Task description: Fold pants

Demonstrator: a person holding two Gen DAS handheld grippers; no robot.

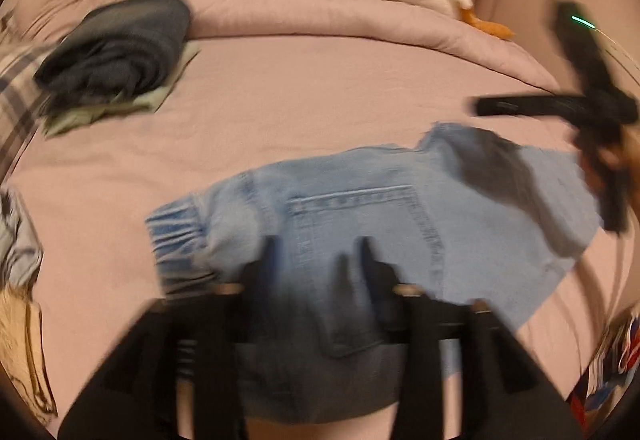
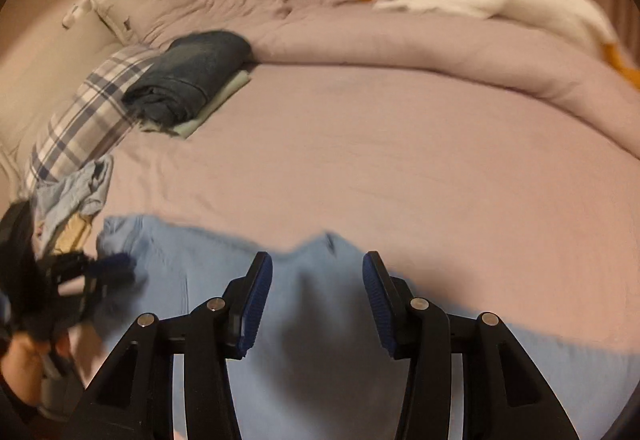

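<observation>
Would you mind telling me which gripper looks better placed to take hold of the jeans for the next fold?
Probably the left gripper: its open jaws sit over the light blue jeans by the elastic waistband; the right gripper hovers at their edge.

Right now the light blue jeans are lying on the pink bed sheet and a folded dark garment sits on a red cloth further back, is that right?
Not quite. The folded dark garment sits on a pale green cloth, not a red one; the right wrist view shows it. The rest holds: the light blue jeans lie on the pink bed sheet, with the stack further back.
</observation>
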